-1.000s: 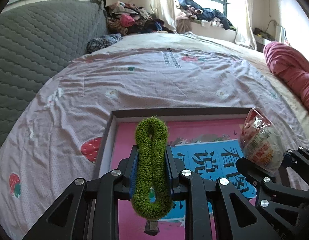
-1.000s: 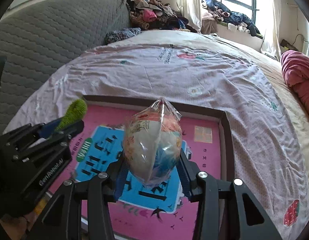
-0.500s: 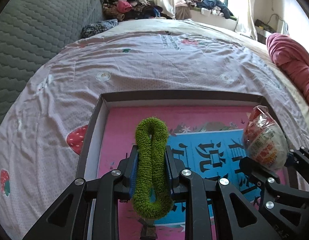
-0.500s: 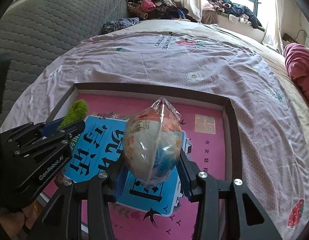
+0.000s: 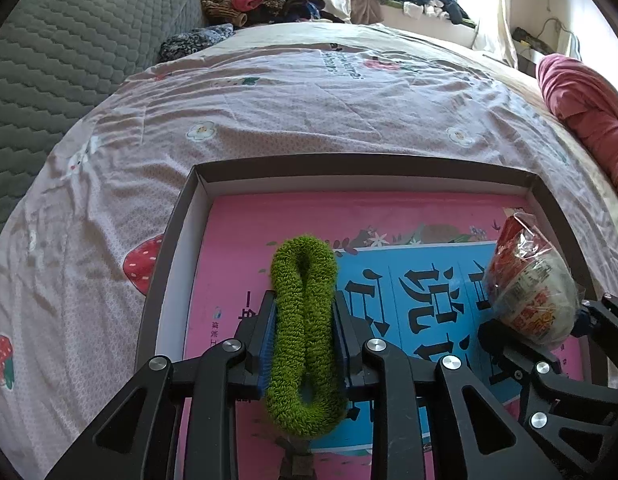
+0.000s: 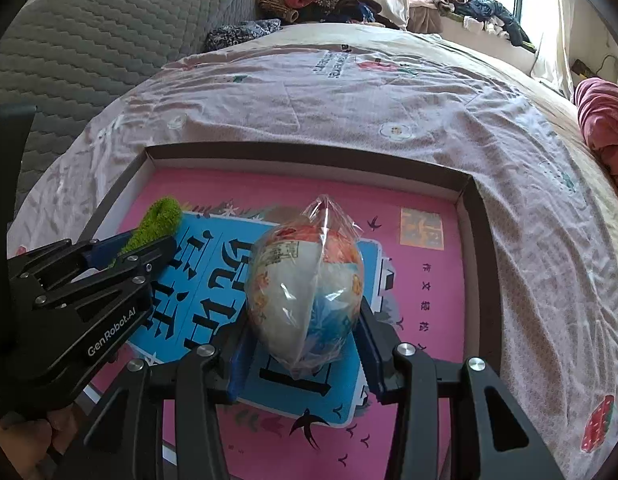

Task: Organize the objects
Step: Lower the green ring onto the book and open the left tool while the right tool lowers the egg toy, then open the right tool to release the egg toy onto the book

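Both my grippers have come down closer to the pink book in the dark box (image 5: 171,240) on the bed, my left gripper (image 5: 304,316), jaws just easing, pinching the green fuzzy loop (image 5: 305,332) and my right gripper (image 6: 305,344) pinching the wrapped ball (image 6: 305,292) above it.

The left gripper (image 5: 303,320), a black two-finger tool with blue pads, points steeply down and forward. Its jaws have just been opening a little, but the pads still press on the green fuzzy loop (image 5: 303,332) between them. The right gripper (image 6: 305,344), of the same black build, also tilts down, and its jaws clamp the round snack in clear plastic wrap (image 6: 305,296). The two grippers are side by side.
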A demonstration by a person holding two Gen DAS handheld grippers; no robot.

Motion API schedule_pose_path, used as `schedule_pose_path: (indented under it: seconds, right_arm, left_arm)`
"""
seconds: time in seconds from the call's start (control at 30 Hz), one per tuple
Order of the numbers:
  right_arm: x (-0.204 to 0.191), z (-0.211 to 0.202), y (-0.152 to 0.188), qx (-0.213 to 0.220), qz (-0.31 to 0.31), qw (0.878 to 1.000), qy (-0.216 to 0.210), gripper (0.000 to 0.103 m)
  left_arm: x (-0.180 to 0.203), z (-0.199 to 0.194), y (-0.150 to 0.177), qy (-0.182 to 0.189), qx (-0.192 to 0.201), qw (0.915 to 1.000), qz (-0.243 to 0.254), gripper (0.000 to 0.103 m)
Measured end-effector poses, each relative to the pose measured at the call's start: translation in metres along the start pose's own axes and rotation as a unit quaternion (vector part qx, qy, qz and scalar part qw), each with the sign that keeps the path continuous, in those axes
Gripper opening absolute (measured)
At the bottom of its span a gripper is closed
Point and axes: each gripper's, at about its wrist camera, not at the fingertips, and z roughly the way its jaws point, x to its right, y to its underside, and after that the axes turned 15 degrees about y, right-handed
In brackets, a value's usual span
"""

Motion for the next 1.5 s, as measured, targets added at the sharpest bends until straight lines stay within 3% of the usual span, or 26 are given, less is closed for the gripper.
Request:
schedule_pose_path:
  seconds: [0.47,0.7,0.9,1.17,1.5]
  right_arm:
    - [-0.002,0.005,0.002,-0.011,-0.005,1.0,0.001,0.048]
    - [-0.003,0.005,0.002,-0.016,-0.011,1.0,0.001,0.059]
    - [-0.002,0.005,0.002,-0.018,-0.009,1.0,0.002,0.06]
    - [0.003,-0.002,0.002,-0.009,-0.004,1.0,0.004,0.061]
    - [0.007,-0.012,0.001,0.003,0.0,1.0,0.009,0.066]
  left_arm:
    - [-0.005,0.001,0.0,0.001,-0.002,1.0,-0.007,0.036]
    - [-0.006,0.001,0.001,-0.003,-0.008,0.9999,-0.007,0.05]
    - [-0.011,0.0,0.001,0.004,-0.013,0.9998,-0.015,0.062]
    - [-0.013,0.0,0.001,0.009,-0.02,0.9994,-0.026,0.07]
    - [-0.015,-0.008,0.001,0.02,-0.022,0.9986,-0.043,0.072]
